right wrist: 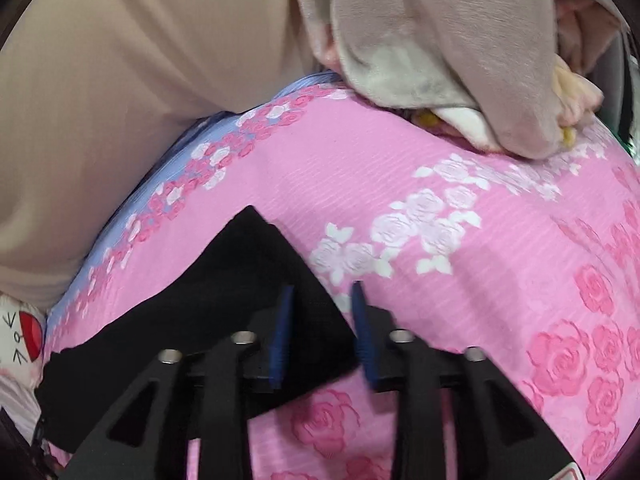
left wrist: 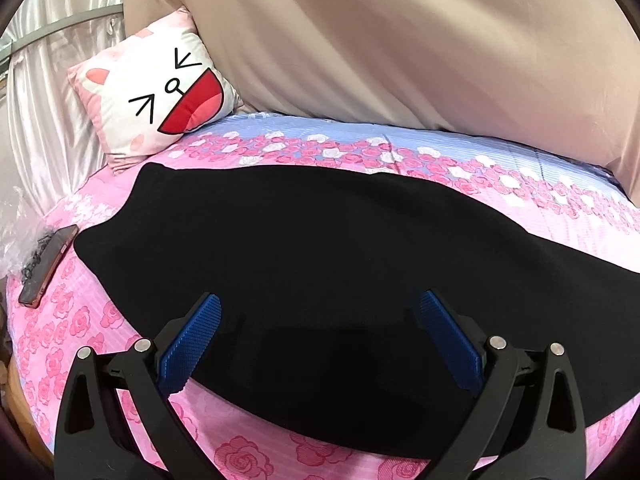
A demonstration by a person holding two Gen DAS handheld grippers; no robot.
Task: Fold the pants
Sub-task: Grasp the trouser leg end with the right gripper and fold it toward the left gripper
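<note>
I see the black pants [left wrist: 320,248] lying flat across the pink rose bedsheet [left wrist: 80,320]. My left gripper [left wrist: 320,340] hovers spread wide above them; my right gripper [right wrist: 322,336] straddles their end edge, narrowly parted, not pinching.

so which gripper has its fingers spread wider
The left gripper: its blue pads stand far apart over the black pants. The right gripper shows only a narrow gap, straddling the pants' edge on the pink bedsheet.
</note>
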